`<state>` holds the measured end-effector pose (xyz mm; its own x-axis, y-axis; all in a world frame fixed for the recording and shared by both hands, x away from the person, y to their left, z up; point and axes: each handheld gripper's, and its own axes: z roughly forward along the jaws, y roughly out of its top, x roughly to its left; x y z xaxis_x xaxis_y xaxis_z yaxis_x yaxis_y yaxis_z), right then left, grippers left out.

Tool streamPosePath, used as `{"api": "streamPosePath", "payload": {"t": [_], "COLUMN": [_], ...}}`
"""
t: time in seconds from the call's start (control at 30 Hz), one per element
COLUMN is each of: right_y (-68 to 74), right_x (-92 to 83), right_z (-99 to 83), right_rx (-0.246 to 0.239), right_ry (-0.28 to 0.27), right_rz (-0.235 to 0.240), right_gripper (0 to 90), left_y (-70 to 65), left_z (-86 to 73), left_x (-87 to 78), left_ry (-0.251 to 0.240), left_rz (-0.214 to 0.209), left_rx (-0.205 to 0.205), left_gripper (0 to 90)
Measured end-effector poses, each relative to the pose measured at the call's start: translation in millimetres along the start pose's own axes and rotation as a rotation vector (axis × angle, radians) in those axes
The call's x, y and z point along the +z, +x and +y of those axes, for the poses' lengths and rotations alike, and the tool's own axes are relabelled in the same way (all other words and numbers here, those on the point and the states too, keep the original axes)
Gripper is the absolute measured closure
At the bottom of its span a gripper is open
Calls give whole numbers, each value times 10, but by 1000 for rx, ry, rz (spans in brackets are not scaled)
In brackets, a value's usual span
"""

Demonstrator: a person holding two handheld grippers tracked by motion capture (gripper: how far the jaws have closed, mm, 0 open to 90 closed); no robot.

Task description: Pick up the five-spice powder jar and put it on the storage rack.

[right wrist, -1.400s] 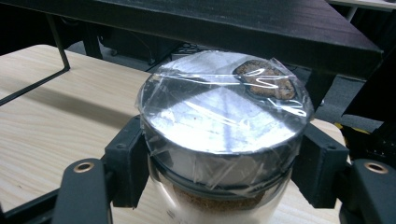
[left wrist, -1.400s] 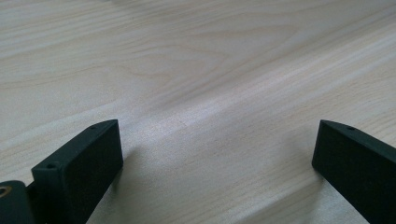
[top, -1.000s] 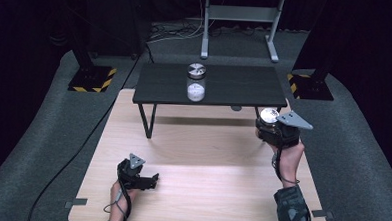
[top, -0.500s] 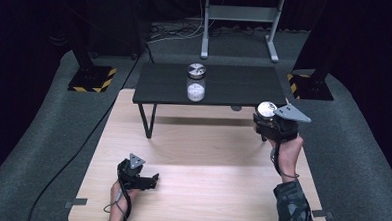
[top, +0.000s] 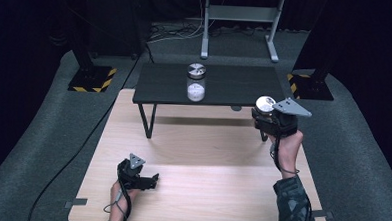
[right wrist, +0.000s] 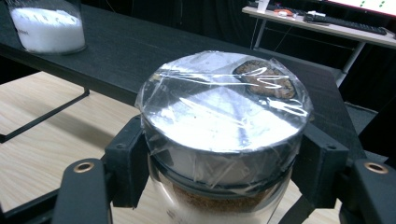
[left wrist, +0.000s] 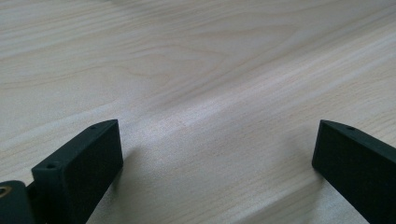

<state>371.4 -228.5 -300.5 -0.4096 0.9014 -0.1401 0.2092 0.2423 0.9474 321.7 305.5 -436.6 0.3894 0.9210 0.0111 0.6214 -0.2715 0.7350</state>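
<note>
Right gripper [top: 266,109] lifted slightly toward black table [top: 235,84], pinching jar [right wrist: 219,135]; left gripper [top: 148,179] unmoved, jaws spread.

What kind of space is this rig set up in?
Likely a lab or recording studio, not a home. Black drapes ring the area, hazard-striped stand bases sit on grey carpet, and a desk with a keyboard stands behind the black table.

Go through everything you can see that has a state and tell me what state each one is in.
Right gripper: shut on the brown jar, held off the wood.
Brown jar: upright, lid on, wrapped in film.
White jar: upright on the black table, lid on.
Left gripper: open, nothing between its fingers, low over the wood.
</note>
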Motion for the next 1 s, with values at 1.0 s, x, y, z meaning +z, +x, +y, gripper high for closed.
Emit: {"api": "streamPosePath", "payload": {"t": [1.0], "right_y": [-41], "right_x": [14], "right_z": [371], "right_rx": [7], "right_ry": [-60], "right_rz": [60], "right_gripper": [296], "left_y": [6], "left_z": [1], "left_x": [1], "left_ry": [1], "left_rz": [-4], "left_rx": [-1], "left_gripper": [14]}}
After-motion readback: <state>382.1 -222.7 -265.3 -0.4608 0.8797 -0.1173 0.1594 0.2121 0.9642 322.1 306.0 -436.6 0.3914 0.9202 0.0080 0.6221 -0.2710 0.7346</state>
